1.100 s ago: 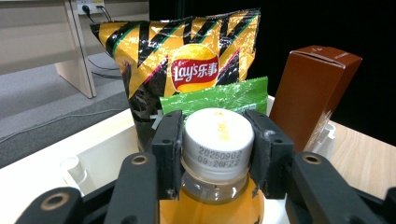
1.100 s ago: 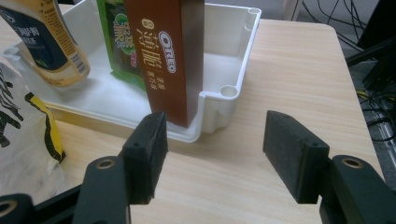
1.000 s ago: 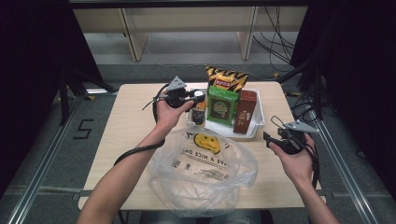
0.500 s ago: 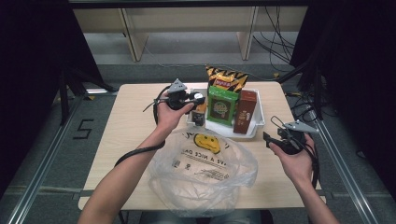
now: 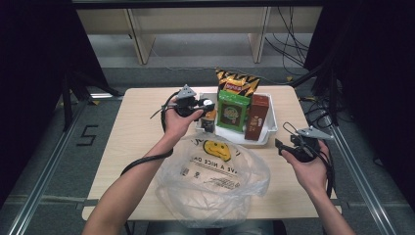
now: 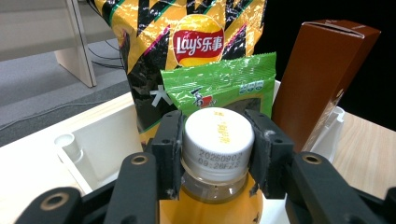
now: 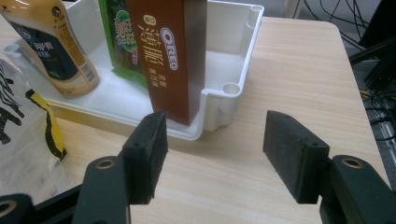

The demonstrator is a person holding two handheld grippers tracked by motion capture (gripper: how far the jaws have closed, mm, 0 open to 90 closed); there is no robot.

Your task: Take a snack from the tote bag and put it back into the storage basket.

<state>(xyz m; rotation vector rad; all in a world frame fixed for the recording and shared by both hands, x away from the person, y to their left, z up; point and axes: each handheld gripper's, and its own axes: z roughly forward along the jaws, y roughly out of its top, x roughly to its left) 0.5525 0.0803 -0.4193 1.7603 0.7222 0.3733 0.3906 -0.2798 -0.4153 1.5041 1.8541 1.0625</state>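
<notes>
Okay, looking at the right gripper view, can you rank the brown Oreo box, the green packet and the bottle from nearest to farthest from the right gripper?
1. Brown Oreo box: in the white tray's near corner, just ahead of the right gripper.
2. Green packet: behind the box, to its left.
3. Bottle: far left in the tray.

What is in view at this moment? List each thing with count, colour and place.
bottle: 1, orange drink with white cap, left end of the tray, cap between the left tool's pads.
crisp bag: 1, yellow and black, back of the tray.
green packet: 1, green, middle of the tray, upright.
brown box: 1, brown, right end of the tray, upright.
tray: 1, white, far side of the table.
plastic bag: 1, clear with a yellow smiley, near edge of the table.
table: 1, light wood.
left tool: 1, black, shut on the bottle cap.
right tool: 1, black, open above bare table, right of the tray.
</notes>
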